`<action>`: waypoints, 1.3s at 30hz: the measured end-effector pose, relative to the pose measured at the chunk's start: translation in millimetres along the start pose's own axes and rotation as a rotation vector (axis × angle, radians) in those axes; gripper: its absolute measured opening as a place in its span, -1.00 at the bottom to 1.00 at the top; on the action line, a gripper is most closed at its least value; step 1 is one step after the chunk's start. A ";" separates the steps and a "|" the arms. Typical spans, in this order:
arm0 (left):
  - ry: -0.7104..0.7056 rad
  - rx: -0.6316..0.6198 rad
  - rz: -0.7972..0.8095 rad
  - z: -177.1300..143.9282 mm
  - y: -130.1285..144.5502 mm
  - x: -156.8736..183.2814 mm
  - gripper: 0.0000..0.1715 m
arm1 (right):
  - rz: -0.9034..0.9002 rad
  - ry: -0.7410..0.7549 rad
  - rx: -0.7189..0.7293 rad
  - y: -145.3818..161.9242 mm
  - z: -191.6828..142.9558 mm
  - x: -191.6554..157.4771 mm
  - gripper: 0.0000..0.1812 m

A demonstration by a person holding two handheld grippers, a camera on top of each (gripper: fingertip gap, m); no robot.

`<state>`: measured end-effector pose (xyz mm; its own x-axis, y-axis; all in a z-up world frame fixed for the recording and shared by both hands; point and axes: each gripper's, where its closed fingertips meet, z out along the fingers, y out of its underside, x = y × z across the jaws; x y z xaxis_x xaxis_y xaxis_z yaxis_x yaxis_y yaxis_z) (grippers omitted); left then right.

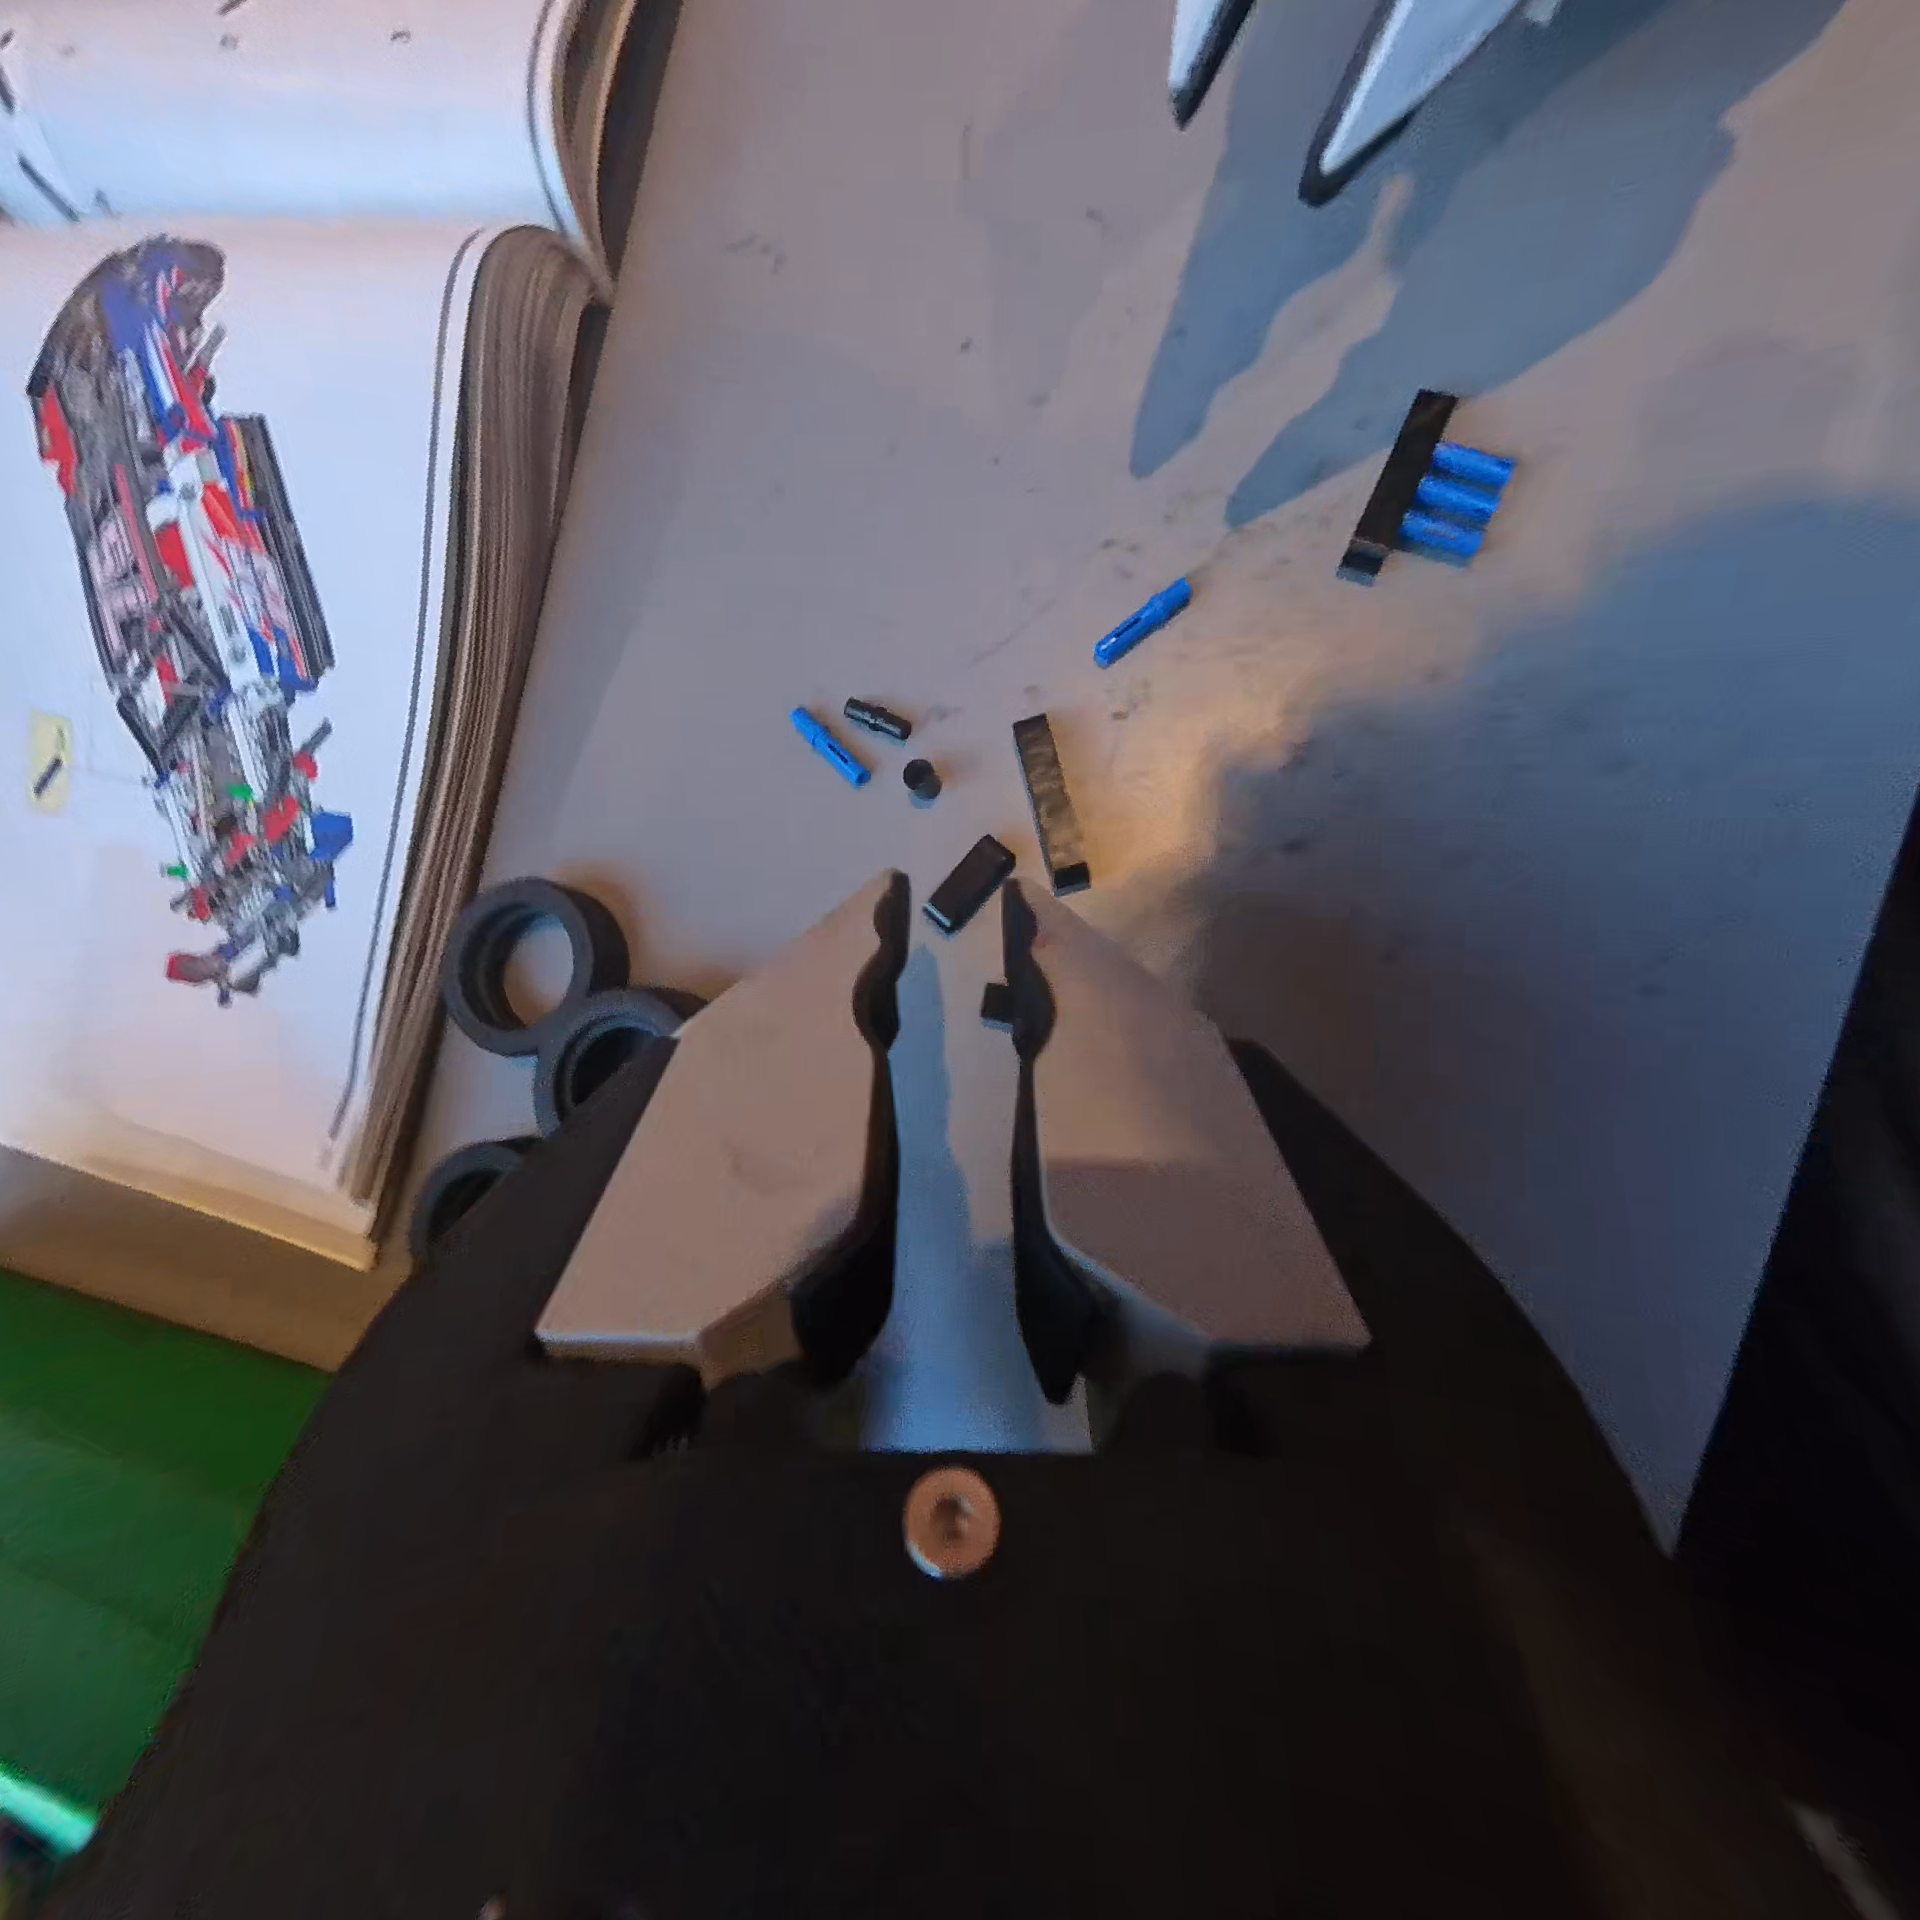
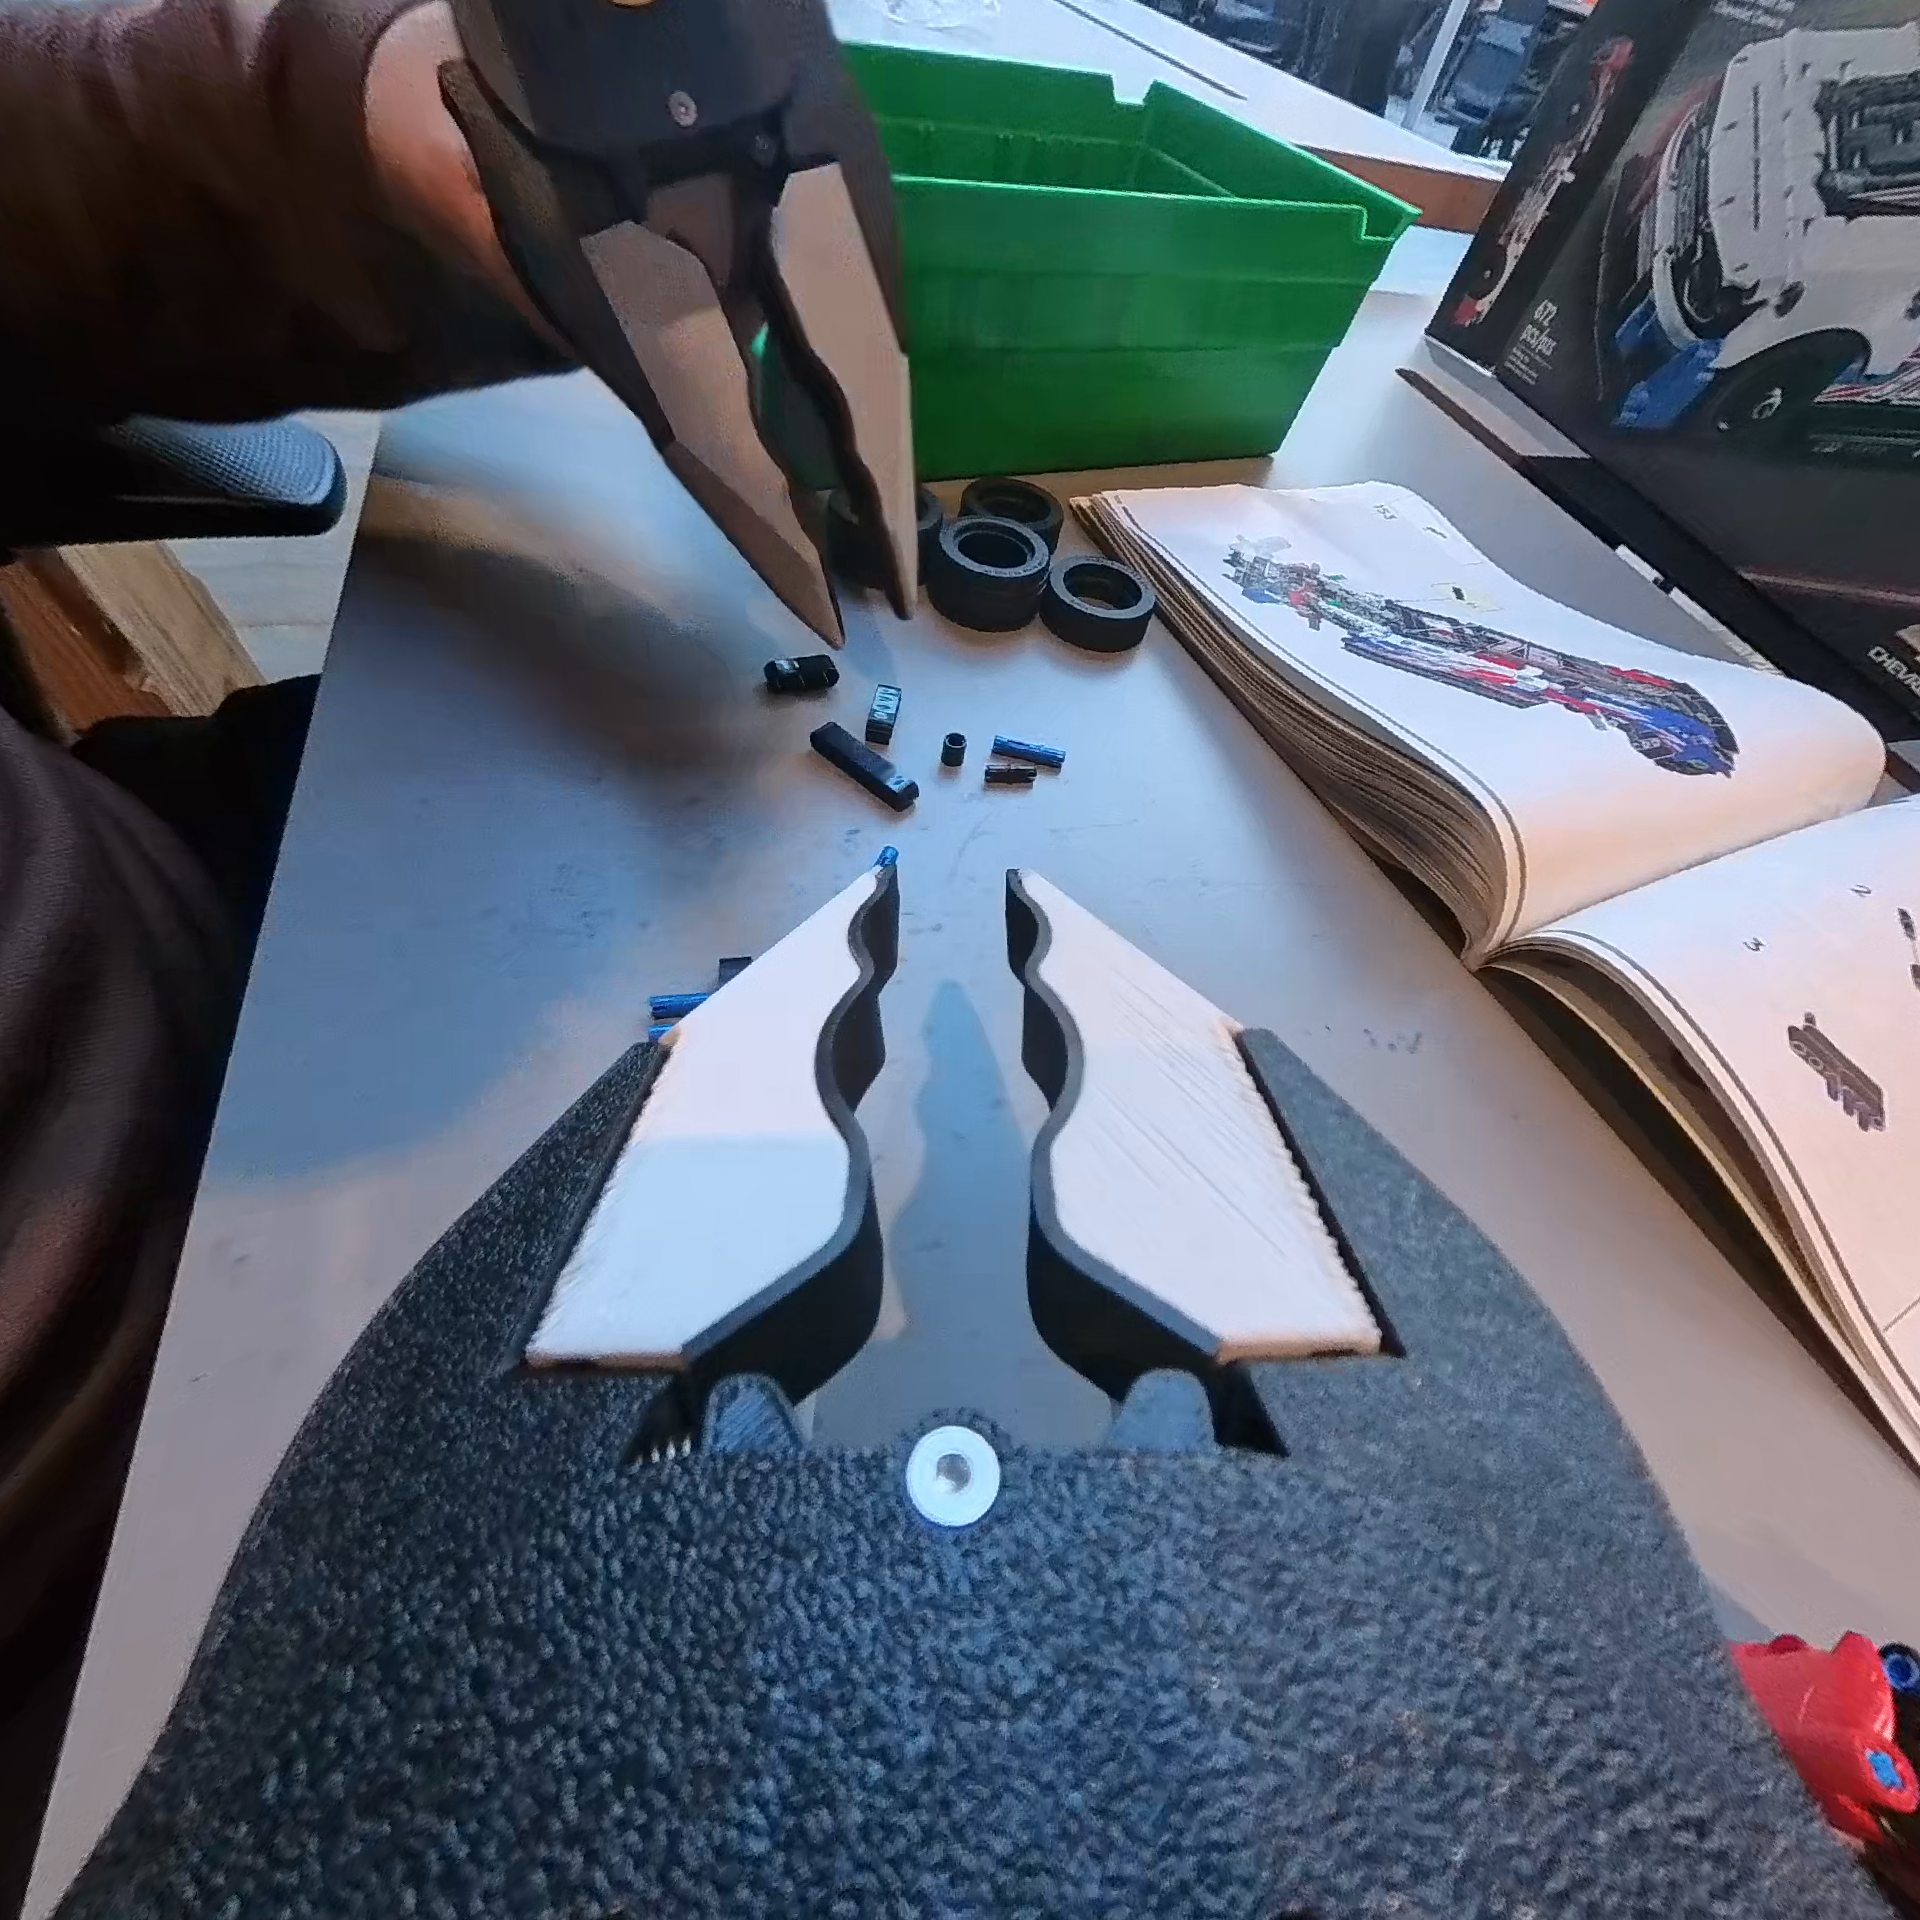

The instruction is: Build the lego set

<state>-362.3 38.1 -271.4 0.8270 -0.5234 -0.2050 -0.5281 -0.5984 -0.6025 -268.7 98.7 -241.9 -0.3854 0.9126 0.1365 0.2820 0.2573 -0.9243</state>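
Observation:
Loose Lego parts lie on the grey table [image 1: 1039, 364]. My left gripper [image 1: 956, 891] is open and empty, low over them. A short black piece [image 1: 968, 883] lies just past its tips, and another small black piece [image 1: 997, 1005] shows between its fingers. Beyond are a black beam [image 1: 1051, 805], a black bush [image 1: 921, 779], a black pin [image 1: 878, 719], two blue pins [image 1: 829, 746] and a black beam with three blue pins [image 1: 1403, 483]. My right gripper [image 2: 951, 883] is open and empty, above the table. That pinned beam [image 2: 686, 1003] is half hidden by its left finger.
Several black tyres [image 2: 987, 566] sit by a green bin [image 2: 1091, 260]. An open instruction book [image 2: 1455, 675] and the set's box [image 2: 1714, 208] fill the right side. A red and blue assembly [image 2: 1829, 1714] shows at the bottom right. A person's sleeve [image 2: 156, 208] is on the left. The gap from one gripper's tips to the other's is roughly 12 cm. The black bush [image 1: 921, 779] lies some 4 cm from my left tips, 12 cm from my right tips. My right wrist view [image 2: 955, 745] looks at it from another angle. My right tips are about 11 cm from the black pin [image 1: 878, 719], my left tips only 6 cm. Seen from the right wrist view [image 2: 1011, 772] as well.

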 end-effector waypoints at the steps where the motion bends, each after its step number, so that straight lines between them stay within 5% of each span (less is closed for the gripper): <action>1: 0.018 -0.026 0.045 1.8 0.6 0.3 -0.81 | 0.000 -0.001 0.000 0.0 0.0 0.0 -0.78; 6: 0.108 -0.187 0.206 12.3 16.8 -2.1 -0.70 | 0.005 -0.005 0.008 -0.9 -0.9 -0.3 -0.78; 18: 0.079 -0.306 0.274 23.2 7.9 -10.4 -0.76 | 0.014 -0.020 0.043 -4.5 -7.1 -2.9 -0.78; 26: 0.209 -0.363 0.239 25.2 8.7 1.0 -1.00 | 0.030 -0.023 0.060 -5.9 -11.5 -3.5 -0.78; 39: 0.164 -0.312 0.036 11.4 7.6 8.8 -1.00 | 0.000 0.008 0.041 -2.5 -13.6 -5.8 -0.79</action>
<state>-356.9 35.8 -286.6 0.7782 -0.6228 -0.0805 -0.6108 -0.7209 -0.3275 -255.2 97.1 -235.6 -0.3780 0.9153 0.1391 0.2455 0.2440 -0.9382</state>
